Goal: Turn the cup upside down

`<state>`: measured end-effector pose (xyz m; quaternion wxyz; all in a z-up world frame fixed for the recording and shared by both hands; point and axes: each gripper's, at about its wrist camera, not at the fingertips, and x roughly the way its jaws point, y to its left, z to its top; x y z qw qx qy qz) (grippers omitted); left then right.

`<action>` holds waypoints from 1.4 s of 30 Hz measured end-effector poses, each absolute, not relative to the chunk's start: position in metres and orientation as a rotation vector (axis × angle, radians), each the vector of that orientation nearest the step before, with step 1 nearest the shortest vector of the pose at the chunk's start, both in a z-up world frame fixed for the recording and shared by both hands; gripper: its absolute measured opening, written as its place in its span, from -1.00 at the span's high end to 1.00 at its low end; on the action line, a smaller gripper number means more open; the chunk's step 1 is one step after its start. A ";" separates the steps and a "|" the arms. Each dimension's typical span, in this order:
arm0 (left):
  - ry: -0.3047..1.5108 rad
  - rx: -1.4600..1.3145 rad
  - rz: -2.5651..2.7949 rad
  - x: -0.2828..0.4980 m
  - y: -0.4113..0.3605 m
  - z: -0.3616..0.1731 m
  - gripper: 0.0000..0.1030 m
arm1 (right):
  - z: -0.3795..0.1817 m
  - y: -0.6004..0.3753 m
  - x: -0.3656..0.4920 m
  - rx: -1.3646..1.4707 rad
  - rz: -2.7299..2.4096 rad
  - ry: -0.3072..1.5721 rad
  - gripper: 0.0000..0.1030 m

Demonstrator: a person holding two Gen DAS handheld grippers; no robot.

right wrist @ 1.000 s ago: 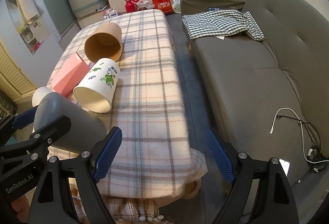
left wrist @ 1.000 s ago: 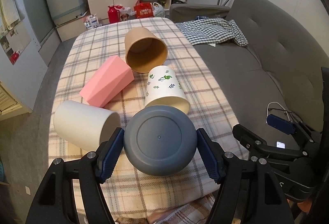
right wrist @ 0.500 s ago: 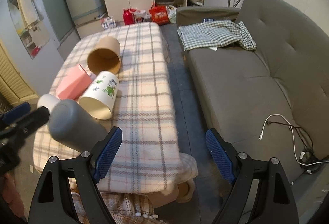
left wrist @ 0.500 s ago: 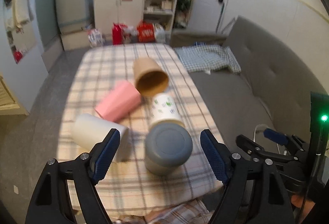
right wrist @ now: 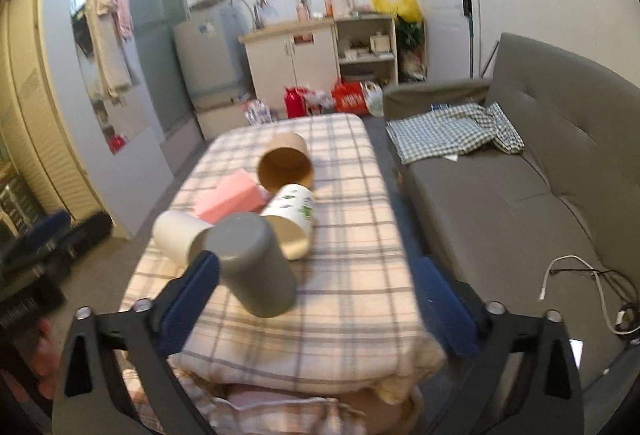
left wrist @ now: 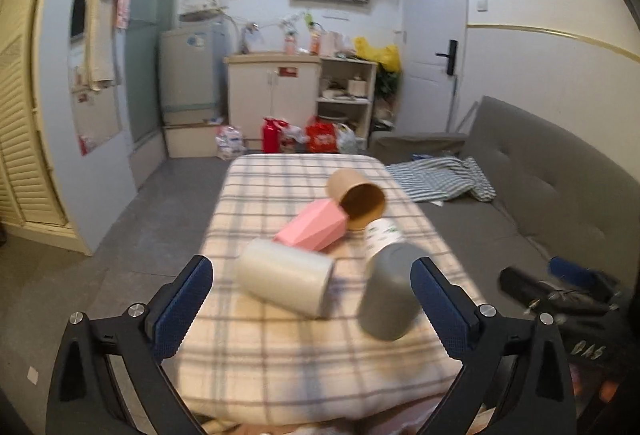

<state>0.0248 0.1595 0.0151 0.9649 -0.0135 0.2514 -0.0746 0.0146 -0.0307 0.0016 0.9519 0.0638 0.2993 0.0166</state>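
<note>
I read both units as open and empty: the left hand-held gripper and right hand-held gripper each show spread jaws. The grey cup stands base-up and tilted near the table's front edge. Behind it lie the white cup, pink cup, printed cup and brown cup.
</note>
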 end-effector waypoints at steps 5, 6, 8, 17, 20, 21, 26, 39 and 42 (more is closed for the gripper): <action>0.507 -0.014 -0.117 0.008 0.174 -0.007 -1.00 | -0.008 -0.019 0.008 0.089 0.040 0.593 -1.00; 0.508 -0.021 -0.115 0.008 0.176 -0.008 -1.00 | -0.010 -0.018 0.007 0.088 0.036 0.590 -1.00; 0.509 -0.024 -0.103 0.005 0.178 -0.010 -1.00 | -0.013 -0.019 0.007 0.094 0.037 0.593 -1.00; 0.521 -0.025 -0.075 0.004 0.179 -0.016 -1.00 | -0.017 -0.026 0.004 0.121 0.019 0.603 -1.00; 0.523 -0.028 -0.077 0.003 0.180 -0.017 -1.00 | -0.018 -0.028 0.005 0.131 0.013 0.608 -1.00; 0.524 -0.028 -0.080 0.003 0.180 -0.017 -1.00 | -0.018 -0.029 0.005 0.133 0.013 0.608 -1.00; 0.529 -0.027 -0.082 0.002 0.181 -0.020 -1.00 | -0.019 -0.029 0.005 0.131 0.016 0.611 -1.00; 0.535 -0.034 -0.082 0.003 0.180 -0.022 -1.00 | -0.019 -0.028 0.005 0.129 0.014 0.611 -1.00; 0.535 -0.040 -0.082 0.002 0.180 -0.021 -1.00 | -0.020 -0.028 0.006 0.120 0.018 0.611 -1.00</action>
